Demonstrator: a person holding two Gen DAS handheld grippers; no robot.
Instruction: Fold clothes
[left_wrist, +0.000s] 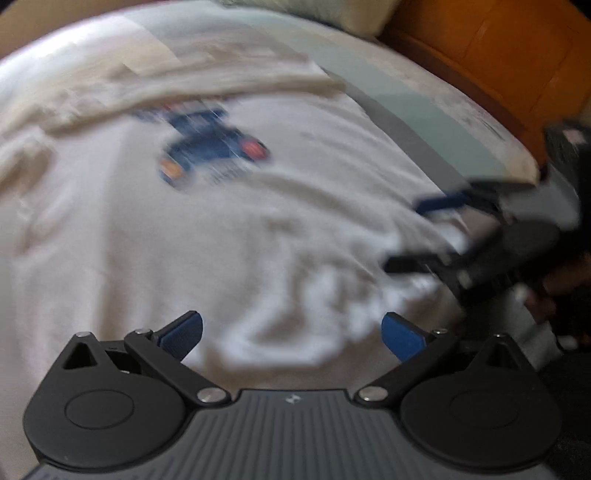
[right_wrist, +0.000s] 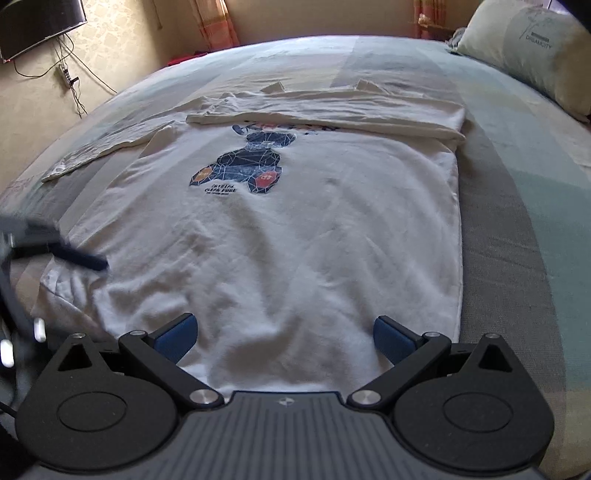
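Both grippers, left gripper (left_wrist: 291, 334) and right gripper (right_wrist: 284, 338), gape empty over white printed cotton T-shirt (right_wrist: 295, 229) hem at striped bed (right_wrist: 517, 229) near edge; pinch hem corners evenly, keeping fabric flat.

A bedroom in a home. A wide bed (right_wrist: 517, 192) with a striped sheet in pale green, grey and cream fills the room, with a pillow (right_wrist: 528, 51) at its far right corner. A dark flat screen (right_wrist: 37, 26) hangs on a patterned wall (right_wrist: 122, 44) with loose cables (right_wrist: 74, 85) below, and curtains (right_wrist: 214, 22) hang behind. A wooden headboard (left_wrist: 498, 55) borders the bed.
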